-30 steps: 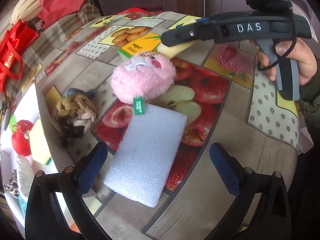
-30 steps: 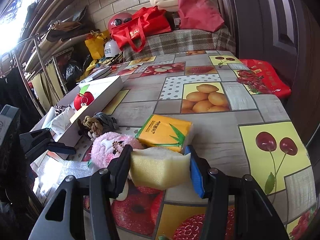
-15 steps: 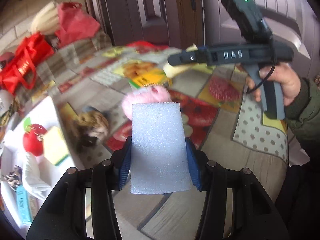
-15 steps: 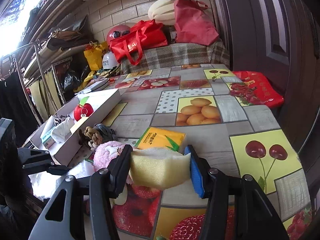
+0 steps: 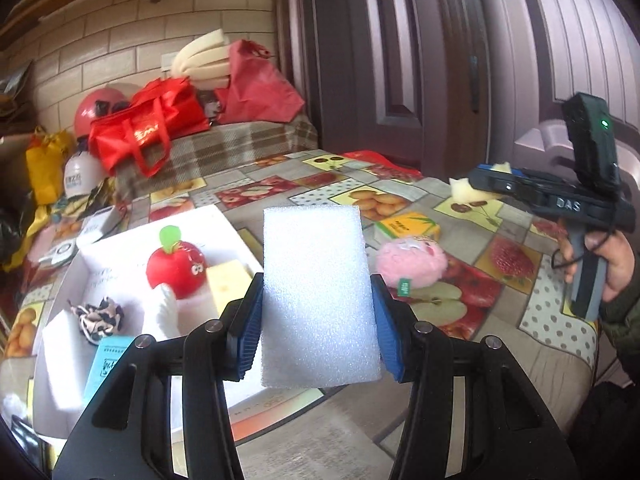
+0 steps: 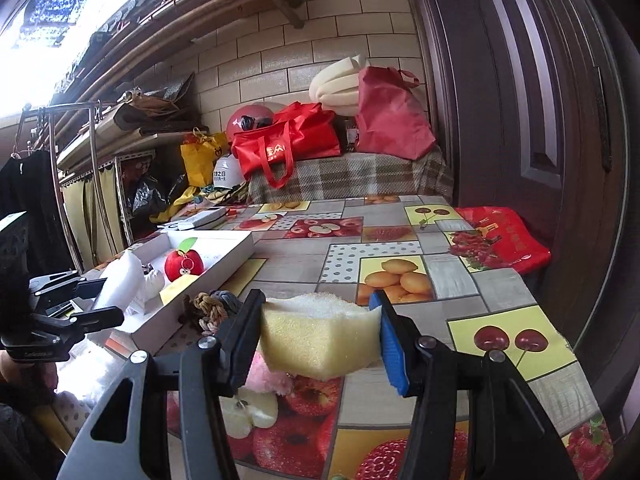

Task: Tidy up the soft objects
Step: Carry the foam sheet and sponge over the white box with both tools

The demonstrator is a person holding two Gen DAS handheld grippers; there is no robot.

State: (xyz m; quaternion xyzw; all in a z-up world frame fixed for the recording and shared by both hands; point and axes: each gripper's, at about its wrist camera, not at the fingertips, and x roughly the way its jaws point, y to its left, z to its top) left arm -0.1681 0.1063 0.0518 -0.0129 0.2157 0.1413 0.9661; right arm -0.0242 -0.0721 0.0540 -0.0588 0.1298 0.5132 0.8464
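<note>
The white box (image 5: pixel 224 220) lies at about ten o'clock from the left gripper (image 5: pixel 316 332), whose pads have just closed on the white foam slab (image 5: pixel 316 292) – better to lower it flat into a bare patch beside the red apple plush (image 5: pixel 176 268) than to drop it from height. At three o'clock the right gripper (image 6: pixel 320 344) squeezes the yellow sponge (image 6: pixel 320 332) above the table (image 6: pixel 460 280) – it should wait clear of the box until the left one withdraws.
</note>
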